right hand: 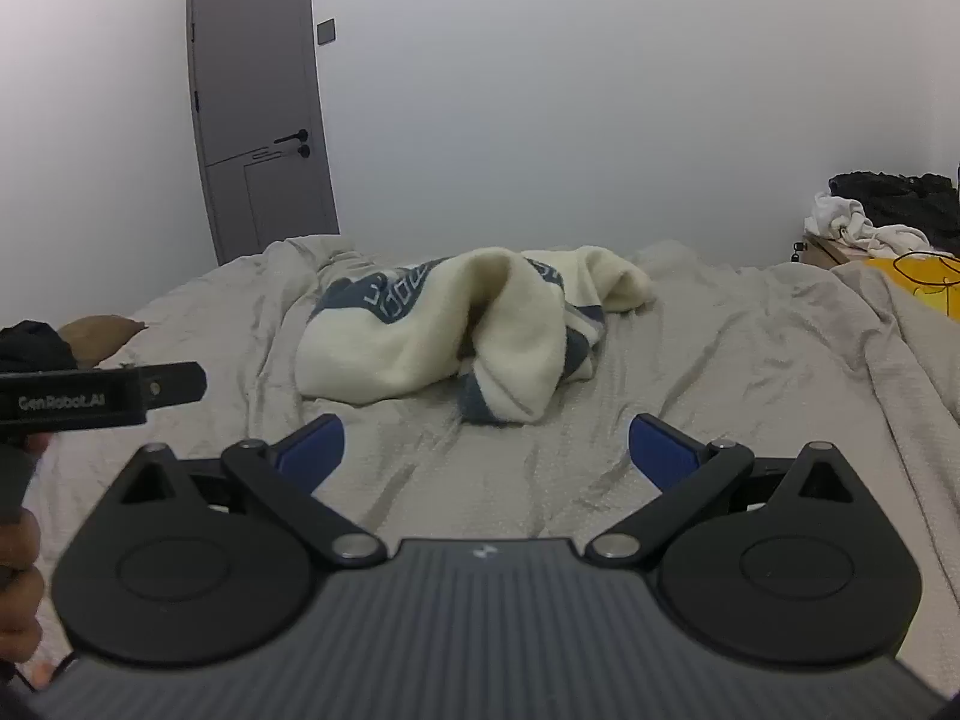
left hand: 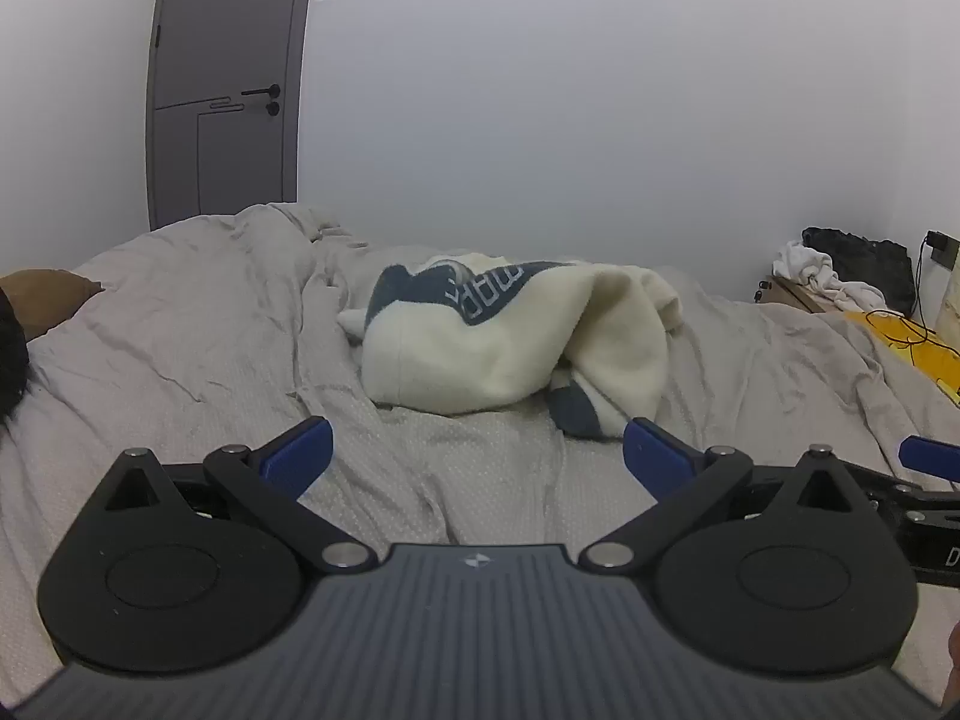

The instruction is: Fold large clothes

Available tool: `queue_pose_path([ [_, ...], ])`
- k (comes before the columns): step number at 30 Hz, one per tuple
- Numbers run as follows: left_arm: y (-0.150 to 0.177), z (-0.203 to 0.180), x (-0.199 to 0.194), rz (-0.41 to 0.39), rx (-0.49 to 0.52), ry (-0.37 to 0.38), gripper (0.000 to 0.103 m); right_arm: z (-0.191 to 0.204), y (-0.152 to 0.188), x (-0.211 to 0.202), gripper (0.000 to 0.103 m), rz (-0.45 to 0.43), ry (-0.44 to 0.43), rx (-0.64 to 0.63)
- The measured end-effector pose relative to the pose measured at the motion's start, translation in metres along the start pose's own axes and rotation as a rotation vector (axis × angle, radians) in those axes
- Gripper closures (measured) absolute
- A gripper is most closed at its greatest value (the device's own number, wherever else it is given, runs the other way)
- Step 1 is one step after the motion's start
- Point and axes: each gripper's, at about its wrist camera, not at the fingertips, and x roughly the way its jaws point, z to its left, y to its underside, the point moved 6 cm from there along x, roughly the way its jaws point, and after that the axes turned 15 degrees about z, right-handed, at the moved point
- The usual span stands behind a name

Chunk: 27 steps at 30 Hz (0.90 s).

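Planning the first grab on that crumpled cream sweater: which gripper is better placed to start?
Right, narrowly. The right gripper points at the cream sweater's near blue-striped end, centred between its open fingers. The left gripper sees that end off toward its right finger. Neither touches cloth.

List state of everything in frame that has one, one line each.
left gripper: open, nothing between the fingers
right gripper: open, nothing between the fingers
cream and blue garment: crumpled in a heap on the bed, unfolded
bed cover: wrinkled
door: closed
white cloth: bunched on the side stand
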Motion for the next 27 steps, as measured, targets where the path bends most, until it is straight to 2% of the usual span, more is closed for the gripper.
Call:
queue_pose_path([
  [17, -0.001, 0.002, 0.008, 0.017, 0.004, 0.007, 0.000, -0.002, 0.000, -0.005, 0.000, -0.016, 0.056, -0.007],
  [27, -0.005, 0.007, -0.003, 0.004, -0.002, 0.013, 0.000, 0.007, -0.001, -0.017, 0.000, -0.020, 0.069, 0.001],
])
